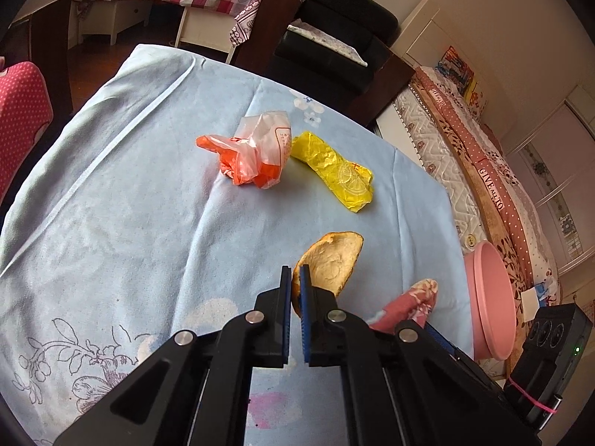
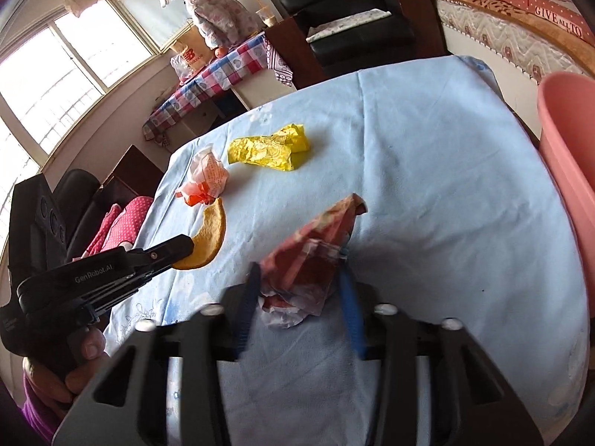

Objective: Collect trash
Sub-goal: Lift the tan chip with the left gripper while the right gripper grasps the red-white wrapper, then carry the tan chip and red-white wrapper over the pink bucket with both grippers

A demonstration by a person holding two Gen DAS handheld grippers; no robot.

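Trash, four pieces: peel (image 1: pixel 336 260), three wrappers (image 1: pixel 332 166)

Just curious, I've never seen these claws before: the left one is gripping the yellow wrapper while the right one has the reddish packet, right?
Not quite. The left claw is shut on the orange peel, as the left wrist view shows. The yellow wrapper lies untouched on the table. The right claw does have the reddish packet.

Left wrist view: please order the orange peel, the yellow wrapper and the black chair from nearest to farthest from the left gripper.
1. Orange peel: clamped between the left gripper fingers.
2. Yellow wrapper: on the blue tablecloth, ahead and slightly right.
3. Black chair: beyond the table's far edge.
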